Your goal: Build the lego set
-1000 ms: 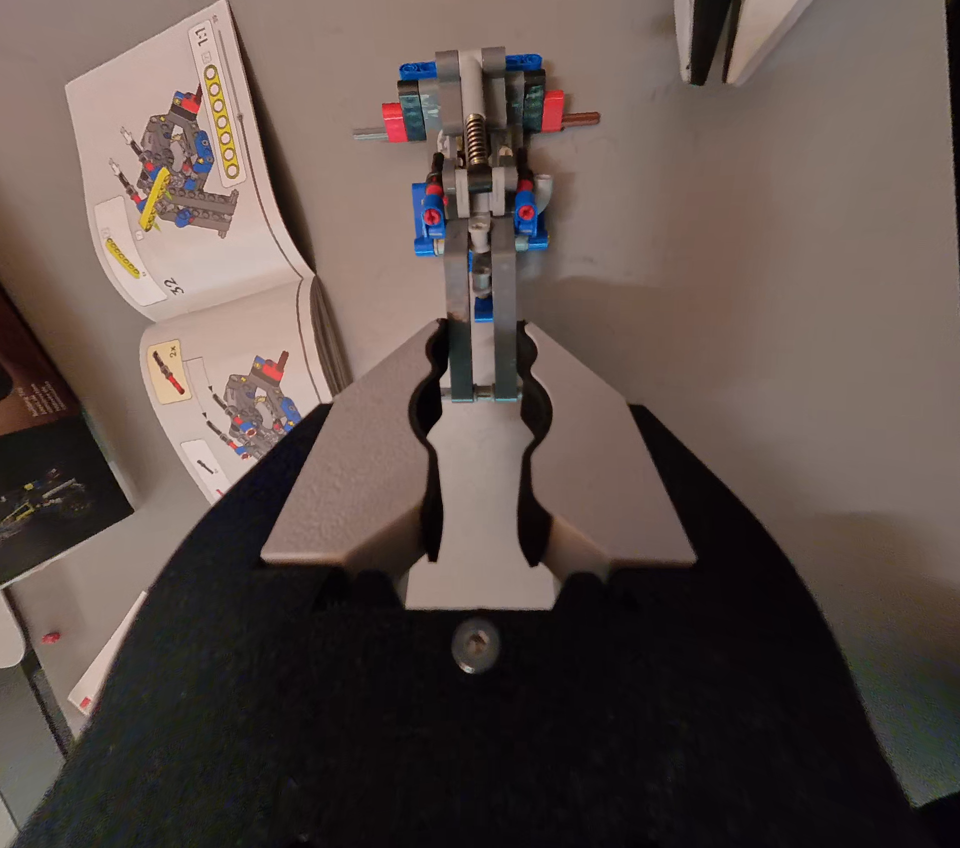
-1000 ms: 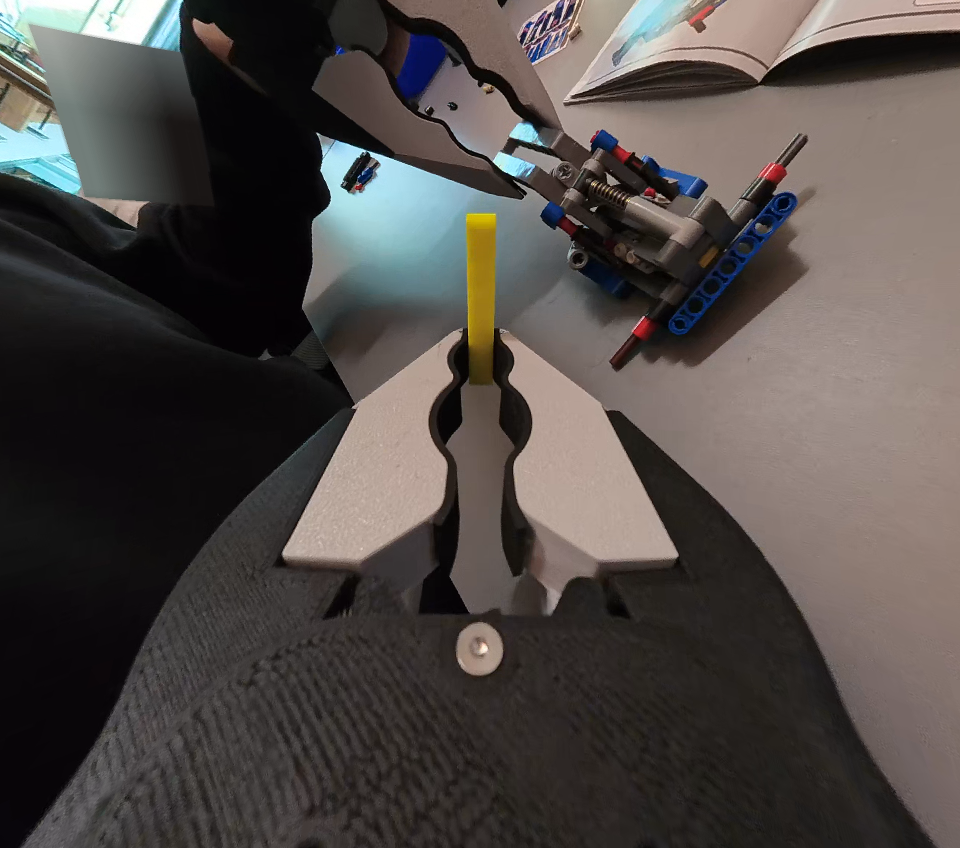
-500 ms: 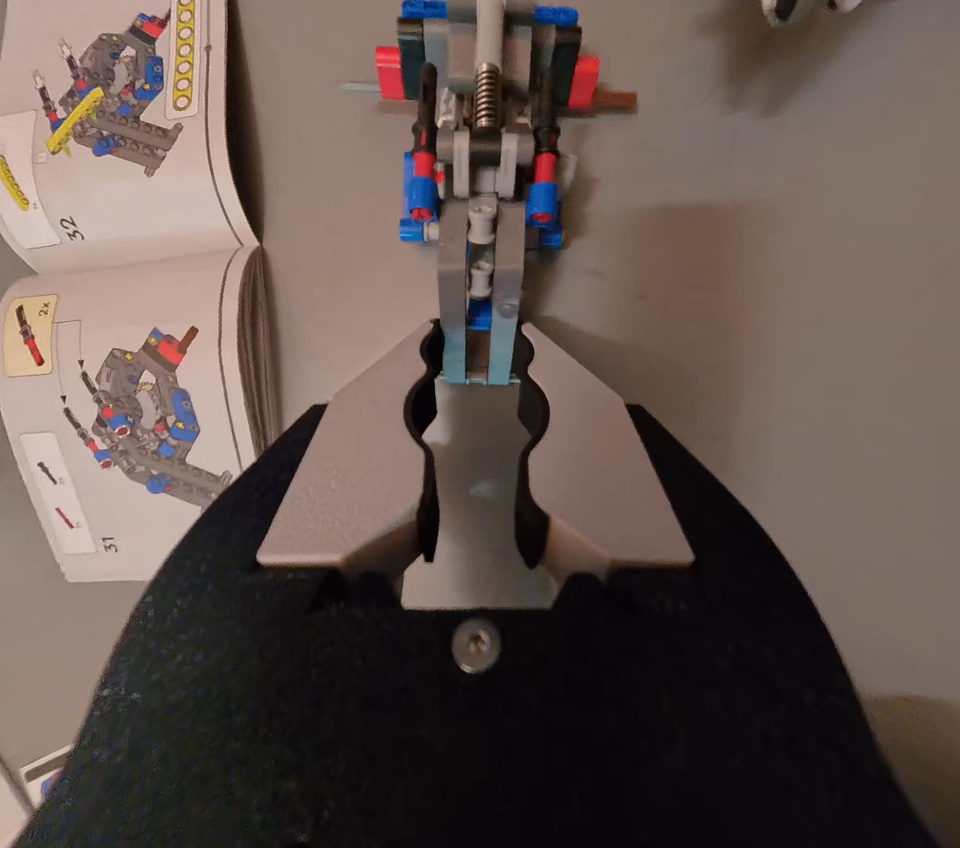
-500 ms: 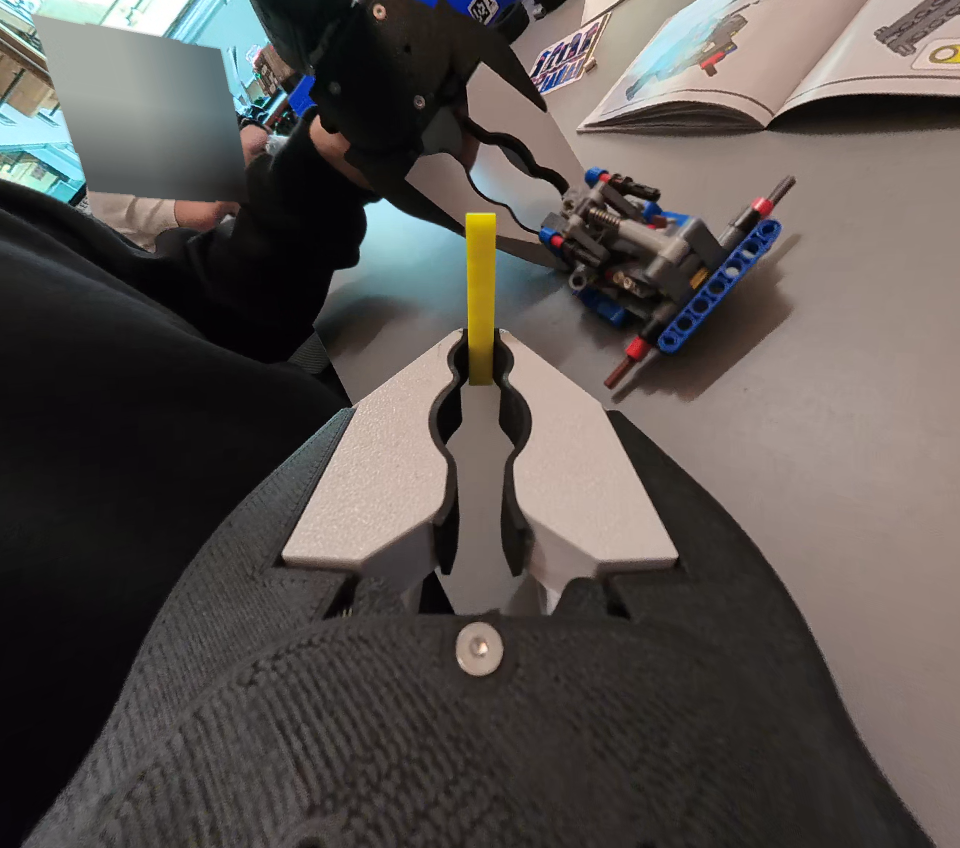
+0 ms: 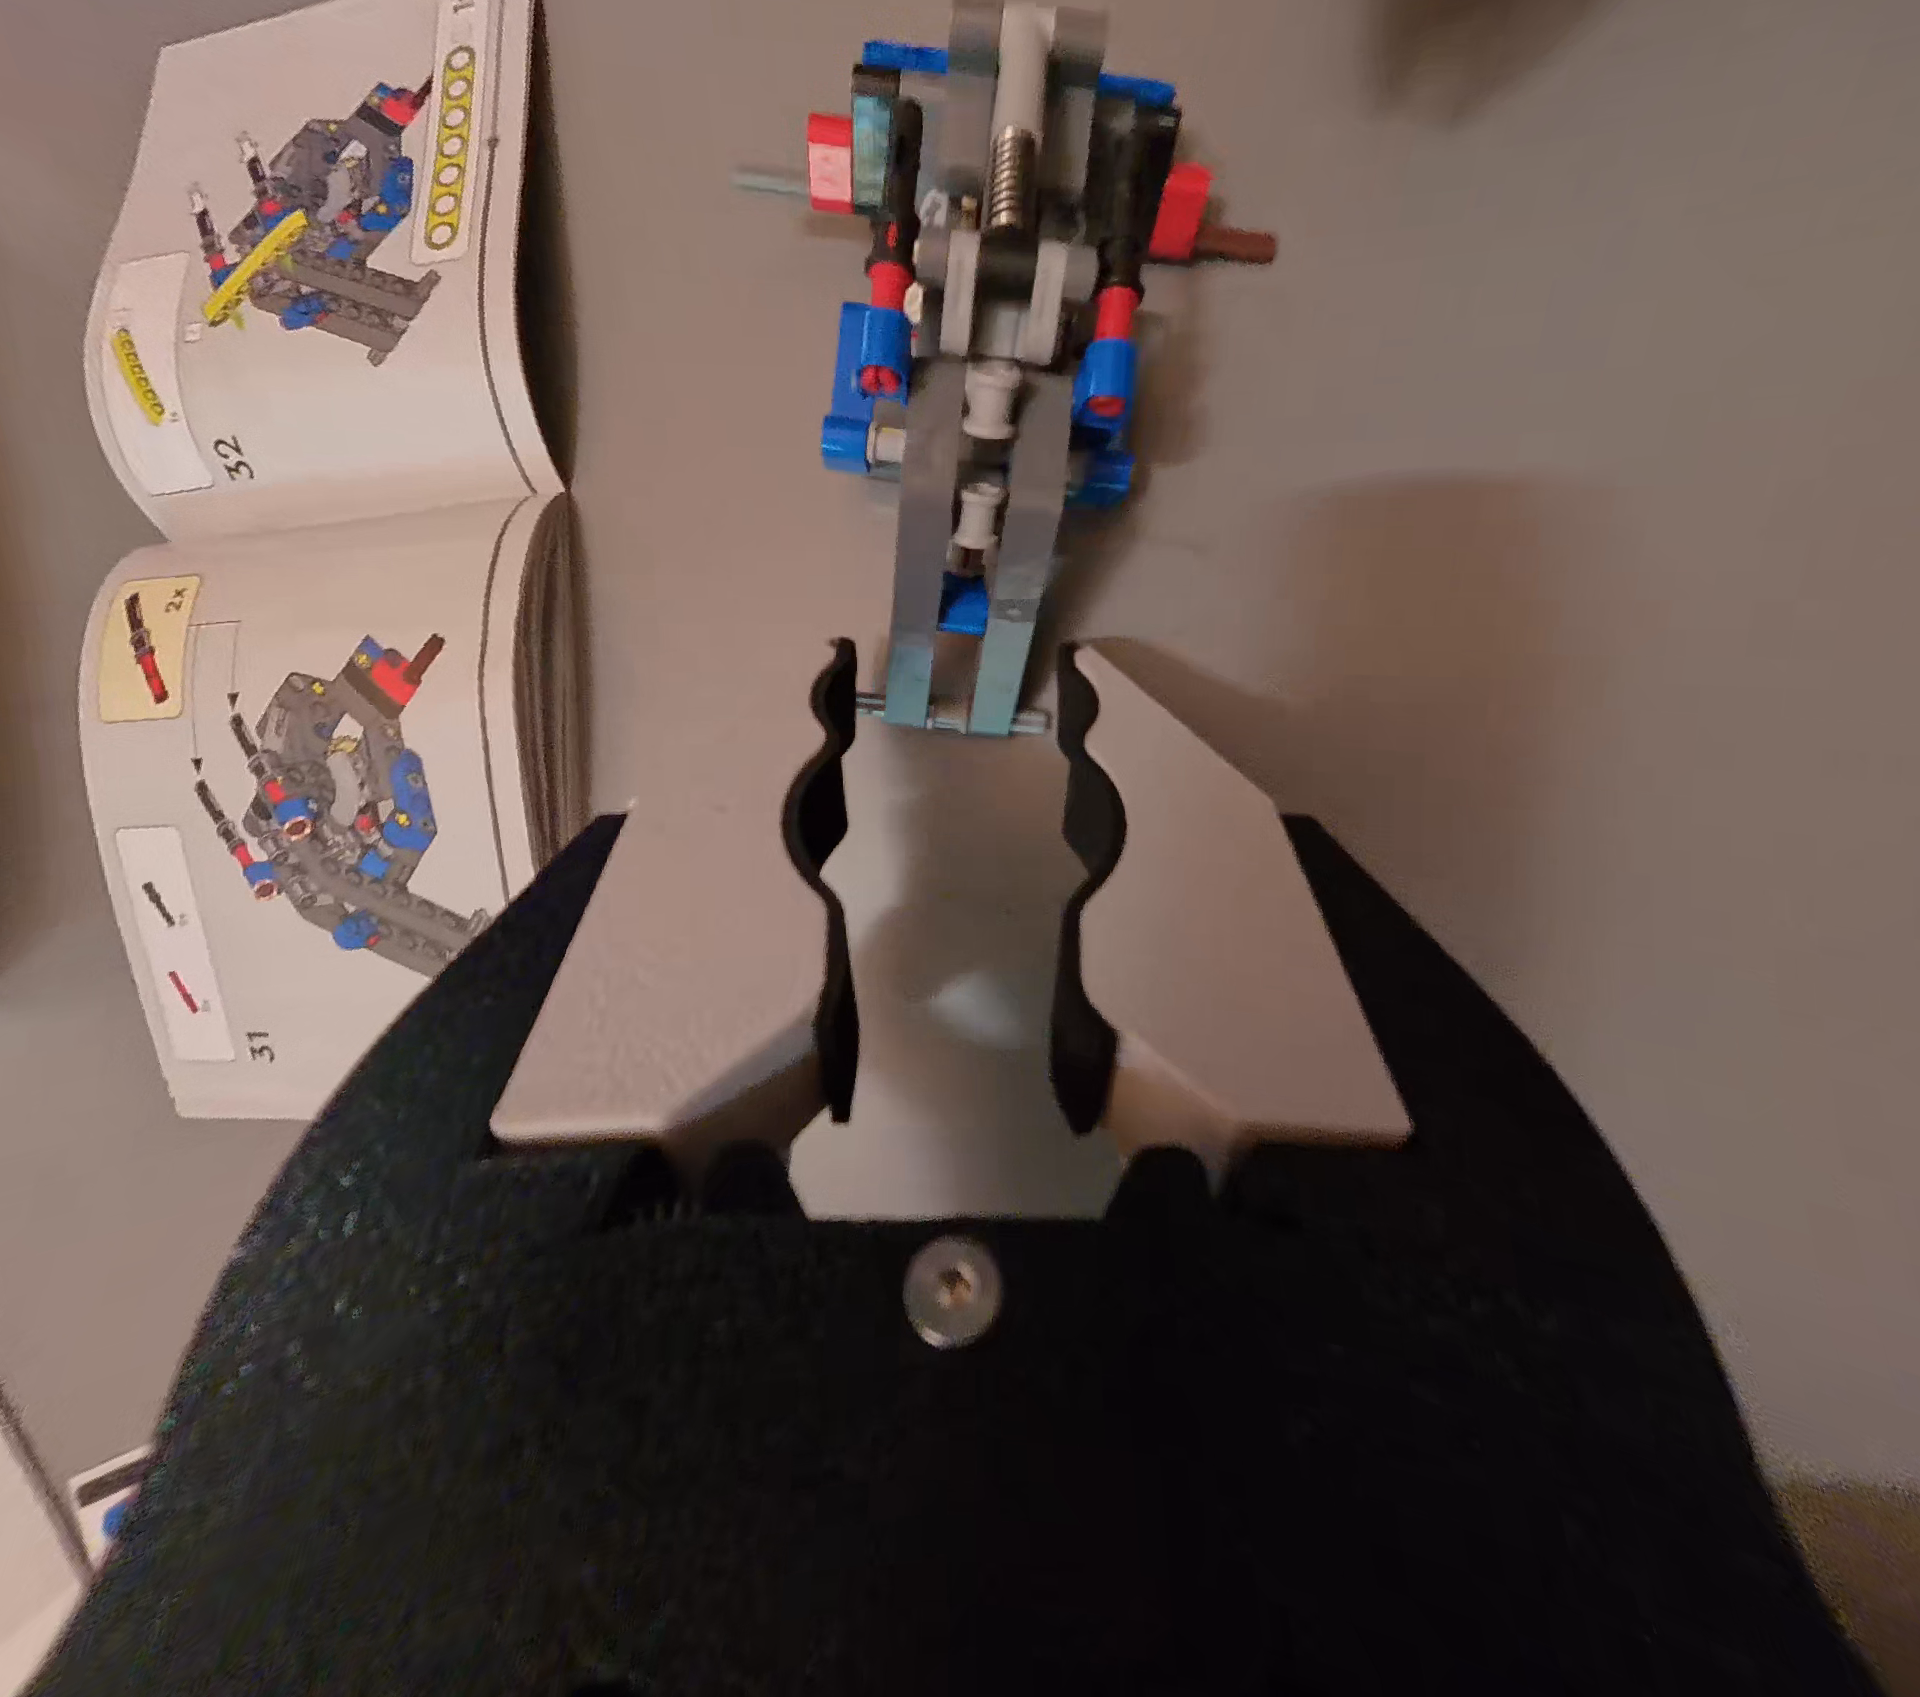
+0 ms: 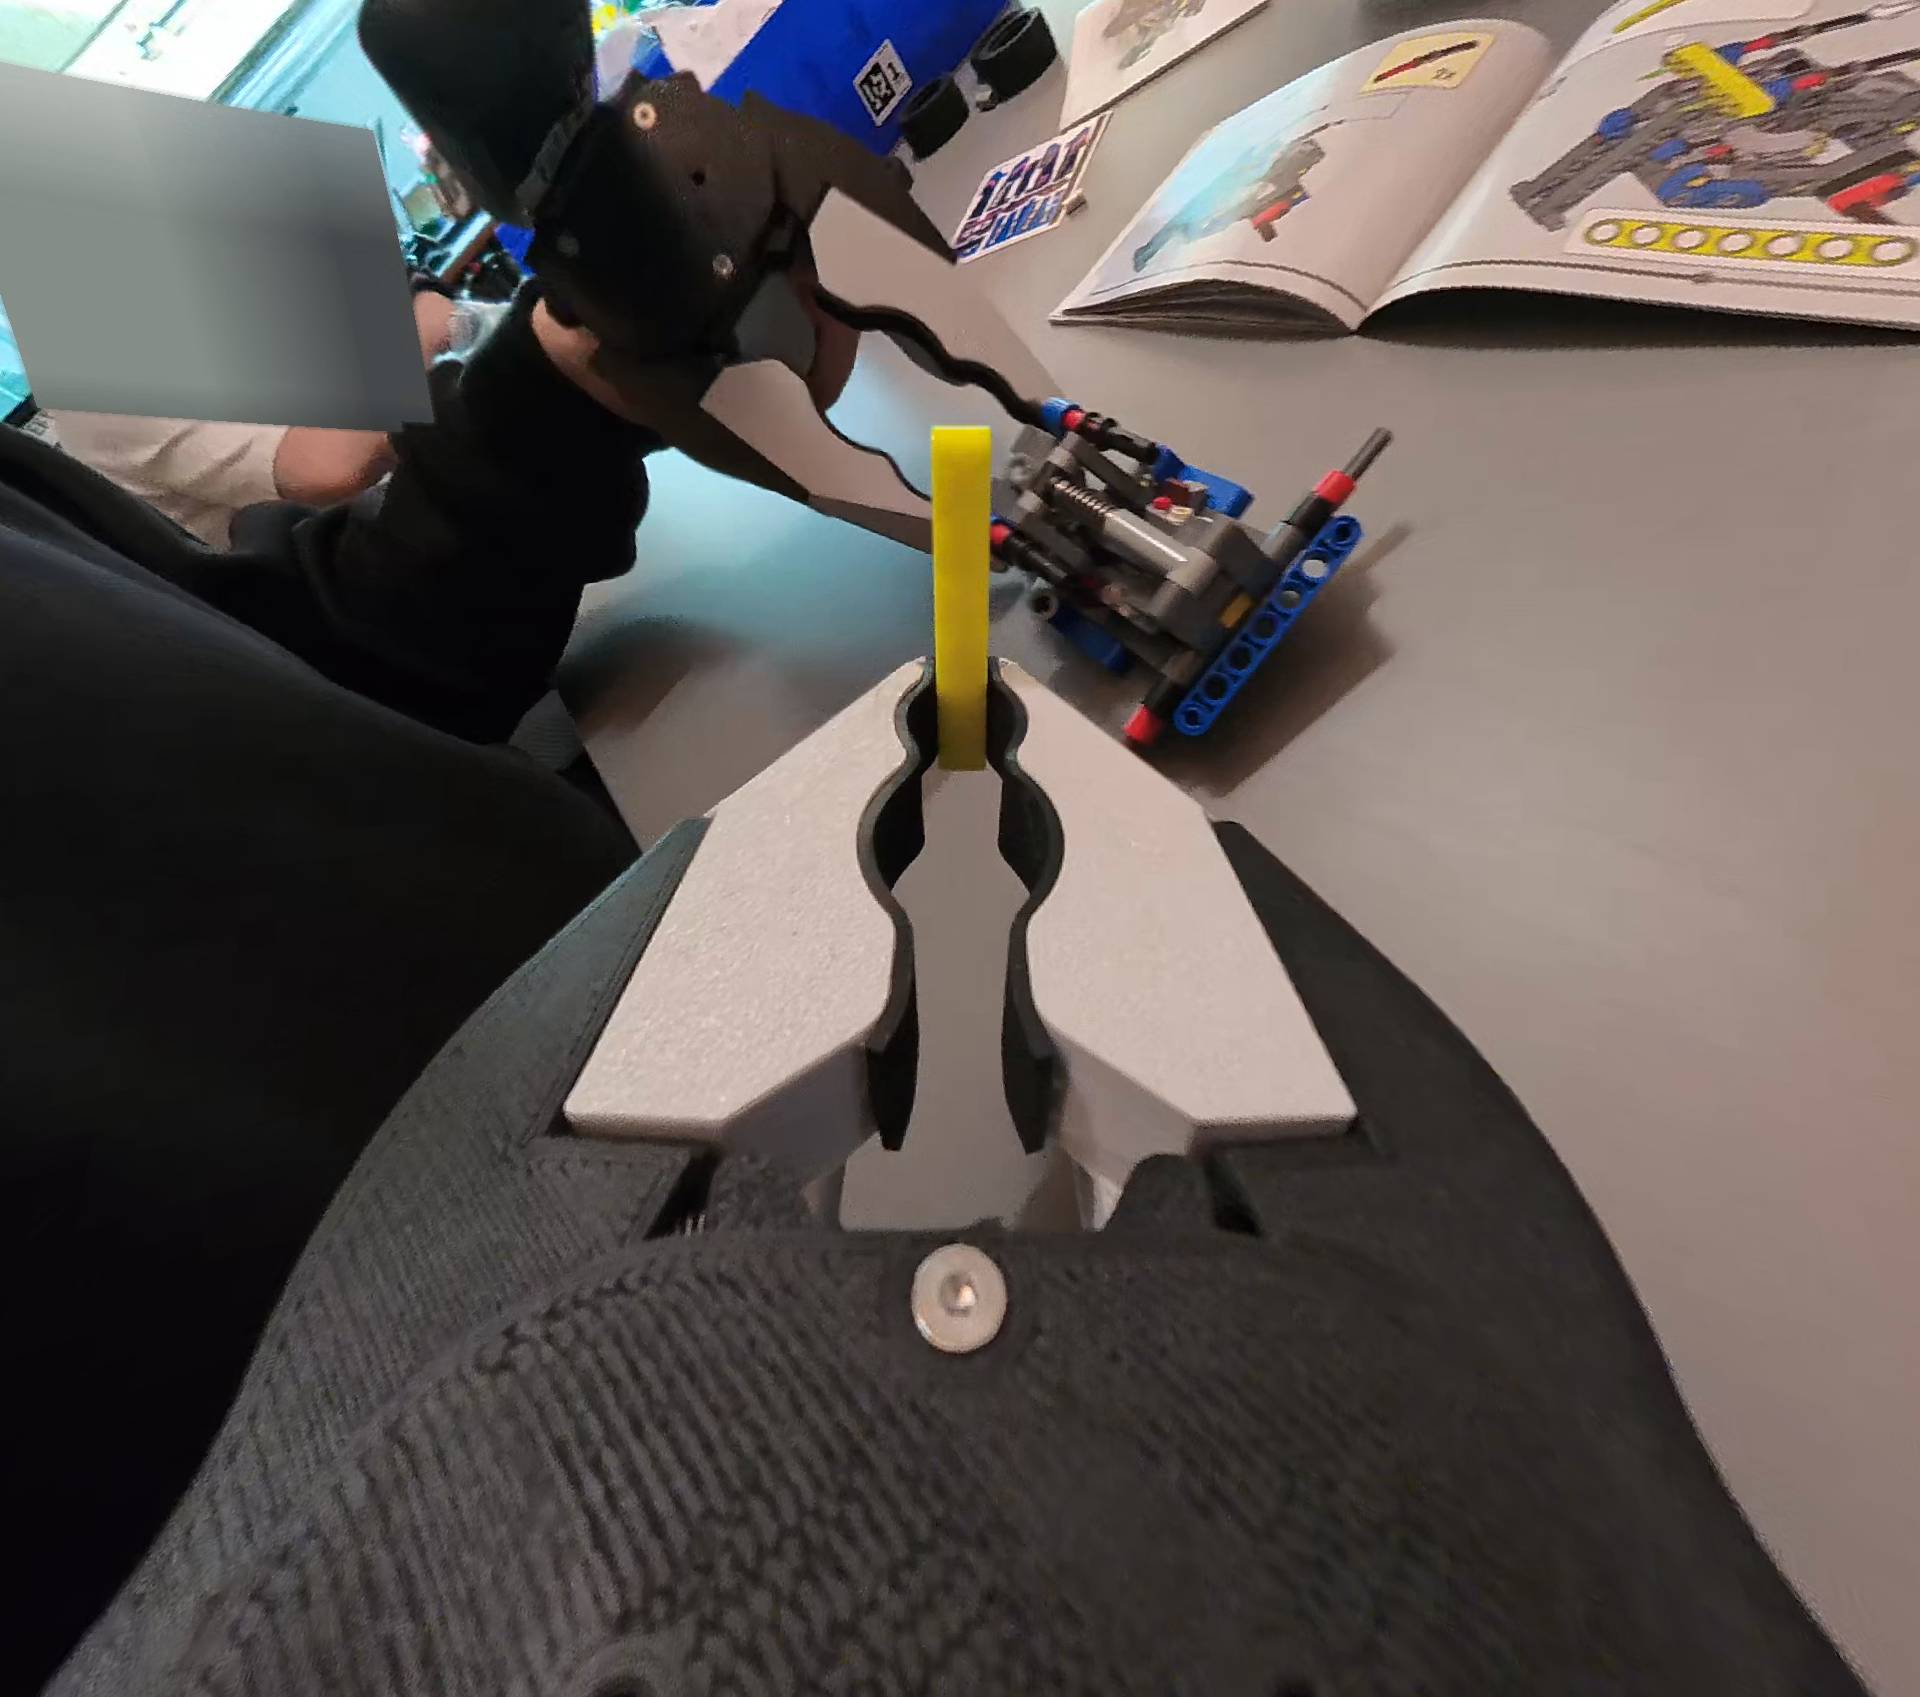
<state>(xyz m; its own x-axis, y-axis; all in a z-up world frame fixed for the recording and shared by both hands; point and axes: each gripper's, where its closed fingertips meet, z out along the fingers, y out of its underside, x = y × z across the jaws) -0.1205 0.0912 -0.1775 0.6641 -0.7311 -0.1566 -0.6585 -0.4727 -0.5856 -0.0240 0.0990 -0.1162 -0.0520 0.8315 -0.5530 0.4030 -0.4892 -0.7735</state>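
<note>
Right wrist view showed the right gripper (image 6: 958, 691) pinching a stiff, light yellow strip (image 6: 958, 567) near its lower end. Beyond, the left gripper (image 5: 951, 691) stood open around the toy brick model's (image 5: 997, 317) grey arms on the grey table (image 5: 1558, 400), likely fragile; those arms offered a hold.

A grey, blue and red brick model (image 5: 995, 317) lies on the grey tabletop (image 5: 1558, 712); a yellow beam (image 6: 959, 598) stands upright, clamped at its lower end.

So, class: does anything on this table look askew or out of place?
Nothing damaged. The brick model lies tipped on the table, and the left gripper brackets its grey end without gripping.
</note>
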